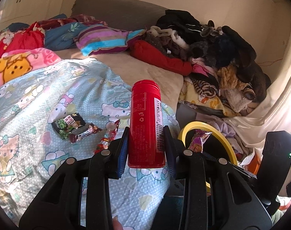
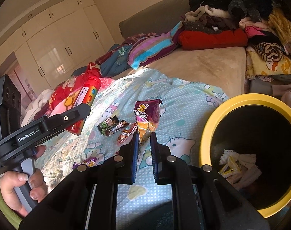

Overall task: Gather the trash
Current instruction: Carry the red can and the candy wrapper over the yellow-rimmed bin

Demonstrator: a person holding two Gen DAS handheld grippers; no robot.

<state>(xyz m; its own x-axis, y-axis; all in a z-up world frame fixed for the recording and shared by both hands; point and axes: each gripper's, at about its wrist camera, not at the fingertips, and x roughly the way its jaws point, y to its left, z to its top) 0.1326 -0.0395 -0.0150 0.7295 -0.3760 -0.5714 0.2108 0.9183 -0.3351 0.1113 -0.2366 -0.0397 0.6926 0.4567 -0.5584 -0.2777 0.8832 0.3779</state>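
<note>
1. Both grippers are loaded. The left gripper (image 1: 147, 134) is clamped on an upright red canister (image 1: 146, 122), its pads pressing the lower half of the body. The right gripper (image 2: 144, 143) pinches the bottom edge of a purple snack wrapper (image 2: 147, 119) that stands up out of the fingers.
2. The step in hand looks like the drop: the yellow-rimmed bin (image 2: 208, 126) sits right of the right gripper, mouth tilted toward the camera, with crumpled paper already inside.
3. To do it well, bring each item fully over the bin's dark opening before letting go. The wrapper is light and may flutter, so release it low, inside the rim. It is nearer the bin and probably should go first.
4. The canister is rigid and smooth; carry it level past the rim without knocking the bin, which may tip.
5. Left of the bin, on the Hello Kitty blanket (image 1: 30, 99) of the bed, more trash waits: a green-and-black packet (image 1: 67, 125), a dark bar wrapper (image 1: 84, 133) touching it, and a red wrapper (image 1: 107, 139) just beside the left gripper. Another small purple wrapper (image 2: 88, 161) lies close to the right gripper's base.
6. Beyond the bin, a heap of clothes (image 1: 212, 53) lines the wall; it stays clear of the path. The two grippers work near each other, so they could bump while crossing to the bin.
</note>
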